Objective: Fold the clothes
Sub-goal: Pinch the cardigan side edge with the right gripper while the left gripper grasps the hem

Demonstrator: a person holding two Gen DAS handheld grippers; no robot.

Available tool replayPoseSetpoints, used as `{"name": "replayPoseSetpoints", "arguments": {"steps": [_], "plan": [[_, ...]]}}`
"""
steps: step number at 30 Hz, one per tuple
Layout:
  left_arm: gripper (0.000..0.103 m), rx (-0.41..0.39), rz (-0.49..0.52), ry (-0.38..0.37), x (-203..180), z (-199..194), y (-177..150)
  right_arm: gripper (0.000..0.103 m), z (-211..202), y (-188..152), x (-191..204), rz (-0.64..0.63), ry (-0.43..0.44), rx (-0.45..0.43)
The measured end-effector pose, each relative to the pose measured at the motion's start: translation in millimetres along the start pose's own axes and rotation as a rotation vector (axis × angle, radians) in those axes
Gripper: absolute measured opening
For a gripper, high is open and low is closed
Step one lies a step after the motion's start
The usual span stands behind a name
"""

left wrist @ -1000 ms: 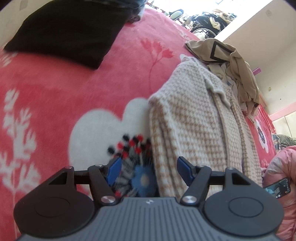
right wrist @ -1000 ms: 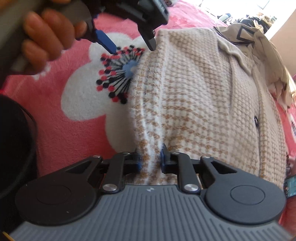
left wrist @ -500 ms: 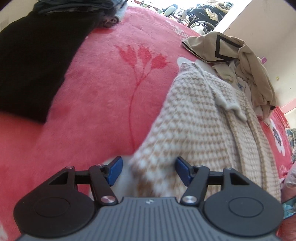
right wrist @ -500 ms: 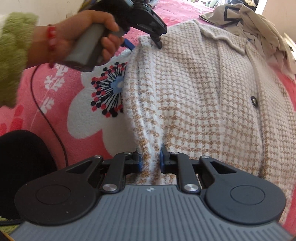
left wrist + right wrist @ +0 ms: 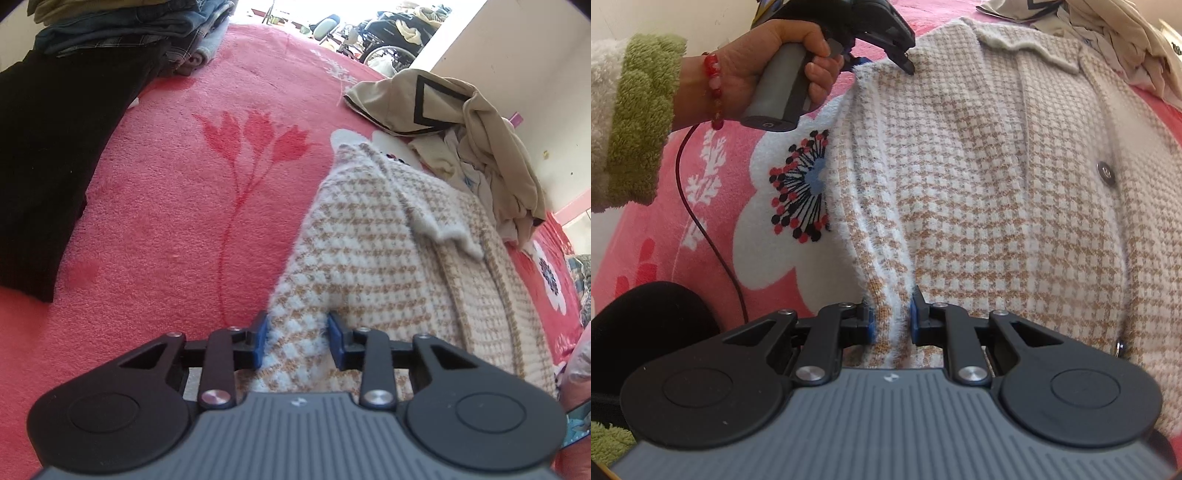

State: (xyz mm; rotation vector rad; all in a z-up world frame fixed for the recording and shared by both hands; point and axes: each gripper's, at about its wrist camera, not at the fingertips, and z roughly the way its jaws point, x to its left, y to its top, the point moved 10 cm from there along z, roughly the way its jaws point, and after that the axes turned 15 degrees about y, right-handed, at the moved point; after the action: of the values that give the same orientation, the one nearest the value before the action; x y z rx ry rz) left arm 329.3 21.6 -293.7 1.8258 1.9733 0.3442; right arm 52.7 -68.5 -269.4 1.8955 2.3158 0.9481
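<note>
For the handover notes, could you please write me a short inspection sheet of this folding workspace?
Surface: pink floral blanket.
Job's things: checked cardigan, lying flat, folded along its left side.
Clutter: beige clothes heap; black garment; folded stack.
Grippers: left gripper closing on the cardigan's shoulder edge; right gripper shut on its lower folded edge.
Cables: dark cable from the left handle.
Surroundings: wall; wheelchair beyond.
</note>
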Motion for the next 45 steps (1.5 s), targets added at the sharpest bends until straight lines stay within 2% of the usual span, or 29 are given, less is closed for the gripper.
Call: {"name": "replayPoseSetpoints", "arguments": {"steps": [1, 3, 4, 5, 8, 10, 13, 16, 18, 20, 23, 33, 40, 45], "plan": [[0.038, -0.005, 0.006, 0.009, 2, -2, 2, 0.014, -1, 0, 0, 0.003, 0.005, -0.004], [0.05, -0.03, 0.019, 0.033, 7, -7, 6, 0.014, -2, -1, -1, -0.002, 0.011, -0.011], [0.06, -0.03, 0.023, 0.038, 9, -8, 7, 0.014, -2, -2, -2, 0.001, 0.014, -0.014], [0.063, -0.017, 0.023, 0.033, 11, -7, 7, 0.014, -2, -2, -2, 0.007, 0.018, -0.018], [0.064, 0.057, 0.003, 0.014, 15, 0, 1, 0.014, -4, -3, -4, 0.018, 0.023, -0.031], [0.066, 0.124, -0.019, -0.026, 14, 7, -7, 0.014, -5, -3, -4, 0.02, 0.025, -0.036], [0.066, 0.137, 0.0, -0.045, 8, 10, -13, 0.014, -6, -2, -5, 0.024, 0.03, -0.04], [0.053, 0.123, 0.014, -0.057, 1, 7, -12, 0.014, -6, -1, -4, 0.026, 0.03, -0.042], [0.036, 0.109, -0.02, -0.067, 1, 5, -7, 0.014, -6, -1, -3, 0.024, 0.03, -0.041], [0.031, 0.102, -0.06, -0.053, 3, 4, -4, 0.014, -5, -2, -3, 0.021, 0.029, -0.038], [0.027, 0.057, -0.057, 0.011, -1, -2, -3, 0.014, -4, -2, -2, 0.022, 0.031, -0.036], [0.024, -0.12, -0.006, 0.033, -56, -61, 15, 0.014, -18, -1, -8, 0.048, 0.047, -0.08], [0.023, -0.163, -0.003, 0.026, -106, -85, 24, 0.014, -53, 5, -25, 0.135, 0.074, -0.172], [0.023, -0.186, 0.042, 0.011, -157, -94, 28, 0.014, -85, 7, -51, 0.227, 0.092, -0.259]]}}
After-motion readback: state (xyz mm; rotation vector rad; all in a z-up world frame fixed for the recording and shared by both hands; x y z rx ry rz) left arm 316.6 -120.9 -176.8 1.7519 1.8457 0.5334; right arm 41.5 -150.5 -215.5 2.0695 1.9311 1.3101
